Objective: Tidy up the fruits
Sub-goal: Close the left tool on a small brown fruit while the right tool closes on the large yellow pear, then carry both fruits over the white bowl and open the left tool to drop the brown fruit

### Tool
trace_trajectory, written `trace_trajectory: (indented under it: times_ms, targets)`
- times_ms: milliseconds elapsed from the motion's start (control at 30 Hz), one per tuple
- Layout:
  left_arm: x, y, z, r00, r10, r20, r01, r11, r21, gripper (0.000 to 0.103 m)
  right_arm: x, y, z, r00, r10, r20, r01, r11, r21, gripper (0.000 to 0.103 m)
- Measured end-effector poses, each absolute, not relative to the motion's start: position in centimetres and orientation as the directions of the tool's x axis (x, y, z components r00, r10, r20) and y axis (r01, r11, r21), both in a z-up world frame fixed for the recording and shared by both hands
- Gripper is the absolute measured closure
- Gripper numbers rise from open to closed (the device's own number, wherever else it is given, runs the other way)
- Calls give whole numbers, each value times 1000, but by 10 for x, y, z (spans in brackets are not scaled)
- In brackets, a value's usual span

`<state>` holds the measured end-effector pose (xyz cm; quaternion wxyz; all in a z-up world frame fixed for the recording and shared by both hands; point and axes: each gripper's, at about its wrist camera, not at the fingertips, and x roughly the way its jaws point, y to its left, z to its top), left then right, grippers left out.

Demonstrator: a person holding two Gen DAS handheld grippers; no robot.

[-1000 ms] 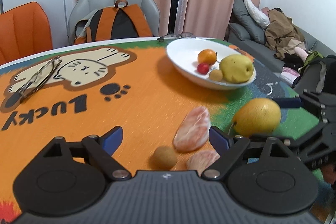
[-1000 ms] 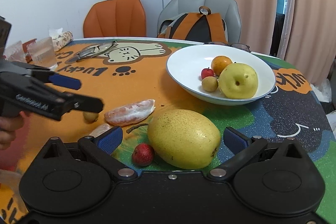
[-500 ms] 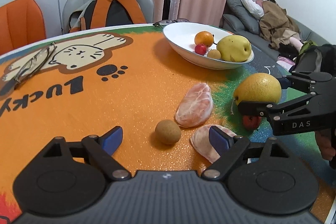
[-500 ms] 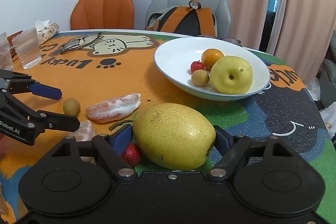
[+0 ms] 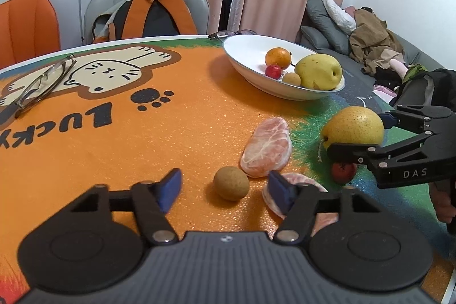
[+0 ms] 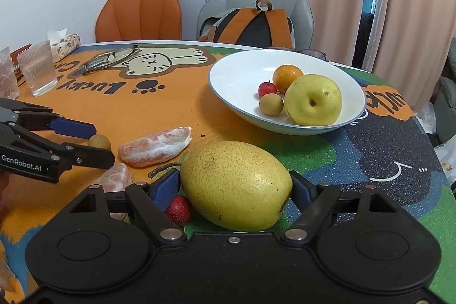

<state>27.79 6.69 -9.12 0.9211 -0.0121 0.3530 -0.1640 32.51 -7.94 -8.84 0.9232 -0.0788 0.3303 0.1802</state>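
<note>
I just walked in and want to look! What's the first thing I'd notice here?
The big yellow pear lying on the table, squeezed between the right gripper's blue pads. Behind it sits a white bowl with fruit inside. To the left, the left gripper straddles a small brown fruit beside peeled citrus pieces, its jaws just closing without touching it.

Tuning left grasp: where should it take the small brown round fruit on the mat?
Grip the small brown fruit across its middle, from the near side, slanting down. It is round and sits free; the left gripper already straddles it, its jaws just closing, pads not yet touching.
</note>
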Motion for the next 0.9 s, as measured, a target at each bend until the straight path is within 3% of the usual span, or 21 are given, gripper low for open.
trace_trajectory:
  times_ms: [167, 233, 900]
  targets:
    - [277, 68, -91, 693, -321, -645, 308, 941, -139, 72, 324, -79, -89, 721, 274, -636, -384, 923, -37, 26]
    - [276, 68, -91, 689, -332, -644, 321, 937, -139, 78, 324, -79, -88, 726, 272, -631, -382, 923, -42, 26]
    - [284, 53, -56, 734, -344, -585, 345, 932, -116, 79, 332, -103, -57, 772, 256, -581, -345, 938, -45, 26]
